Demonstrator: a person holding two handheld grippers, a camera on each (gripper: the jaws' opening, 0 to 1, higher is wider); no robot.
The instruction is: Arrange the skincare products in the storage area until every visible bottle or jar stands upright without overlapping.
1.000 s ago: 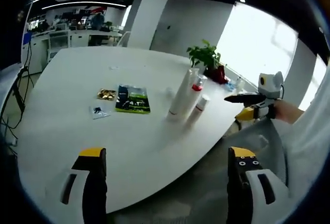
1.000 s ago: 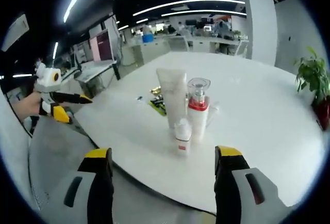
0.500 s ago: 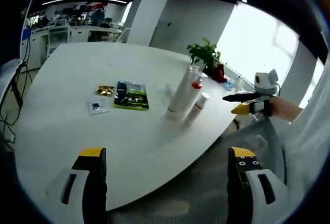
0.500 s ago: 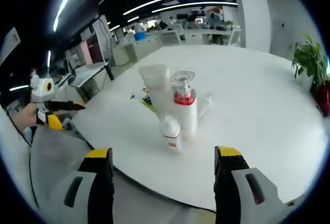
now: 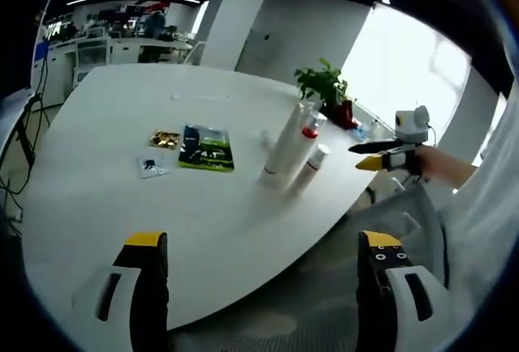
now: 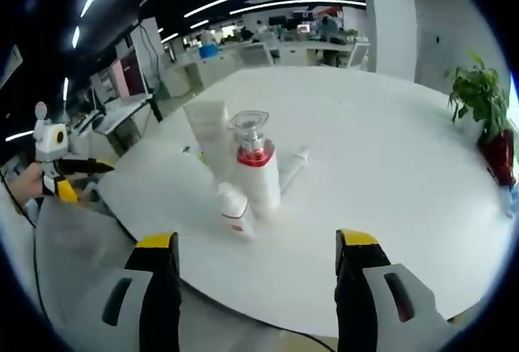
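A potted plant (image 5: 324, 88) and green packet (image 5: 206, 148) sit on the white table (image 5: 97, 198).

On the white tabletop (image 6: 389, 165) stand three upright skincare containers: one tall white tube (image 6: 208, 129), one white pump bottle with a red collar and clear cap (image 6: 254, 161), and one small white bottle with a red band (image 6: 233, 208). One more slim white tube (image 6: 293, 166) lies flat behind them. Farther off lie one green-and-black packet (image 5: 205, 148), one gold foil sachet (image 5: 165, 139) and one small clear sachet (image 5: 152, 166), and one potted green plant (image 5: 326, 91) stands at the far edge.

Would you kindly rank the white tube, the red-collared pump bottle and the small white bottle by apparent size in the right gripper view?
1. White tube standing on its cap and red-collared clear-topped pump bottle: alike in height, and the pump bottle partly hides the tube, so I won't rank them.
2. Small white bottle with red label: clearly smallest, though nearest.
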